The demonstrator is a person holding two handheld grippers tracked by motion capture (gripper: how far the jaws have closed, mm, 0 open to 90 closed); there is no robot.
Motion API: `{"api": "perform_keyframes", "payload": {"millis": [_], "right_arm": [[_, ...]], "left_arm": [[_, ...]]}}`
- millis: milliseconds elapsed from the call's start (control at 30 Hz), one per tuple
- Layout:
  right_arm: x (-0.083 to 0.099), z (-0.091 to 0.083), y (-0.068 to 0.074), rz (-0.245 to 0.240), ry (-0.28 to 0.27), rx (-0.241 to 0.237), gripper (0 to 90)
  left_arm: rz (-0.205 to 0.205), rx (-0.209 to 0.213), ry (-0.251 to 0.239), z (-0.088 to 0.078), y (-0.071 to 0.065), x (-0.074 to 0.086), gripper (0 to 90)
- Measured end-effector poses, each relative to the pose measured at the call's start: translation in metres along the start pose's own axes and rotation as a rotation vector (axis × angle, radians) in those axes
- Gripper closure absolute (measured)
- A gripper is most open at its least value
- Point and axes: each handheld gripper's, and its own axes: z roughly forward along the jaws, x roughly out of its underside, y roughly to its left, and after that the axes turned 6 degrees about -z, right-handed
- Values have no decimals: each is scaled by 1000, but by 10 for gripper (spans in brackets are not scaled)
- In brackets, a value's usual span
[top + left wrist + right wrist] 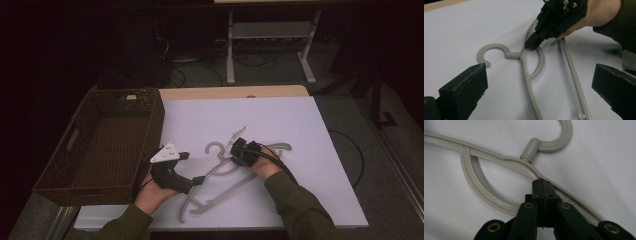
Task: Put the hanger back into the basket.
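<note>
Grey hanger being pinned at its neck, centre of the high view.

Left gripper [199, 180] poised with fingers wide beside hanger [220, 181] on worktop [300, 130]; right gripper [543, 185] clamped tight on the shoulder, probably for lifting toward basket [75, 137].

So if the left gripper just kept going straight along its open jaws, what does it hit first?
Most likely the grey hanger: its neck and shoulder bar lie on the white table sheet right between the left gripper's open jaws. The right gripper sits farther along, at the hanger's neck. Depth is hard to judge.
</note>
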Motion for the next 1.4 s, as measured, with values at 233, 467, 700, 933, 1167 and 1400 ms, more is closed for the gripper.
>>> {"api": "perform_keyframes", "payload": {"millis": [233, 467, 700, 933, 1167, 1400], "right_arm": [[6, -1, -12, 19, 17, 60, 894], [19, -5, -33, 79, 32, 113, 894], [29, -14, -41, 139, -27, 86, 892], [45, -44, -41, 185, -169, 62, 792], [65, -74, -32, 272, -313, 60, 371], [88, -92, -13, 275, -398, 82, 223]], "left_arm": [[2, -1, 2, -1, 0, 0, 0], [2, 1, 2, -1, 0, 0, 0], [-4, 1, 1, 1, -1, 0, 0], [3, -3, 12, 4, 1, 0, 0], [7, -9, 15, 8, 2, -1, 0], [-1, -5, 15, 15, 6, -4, 0]]}}
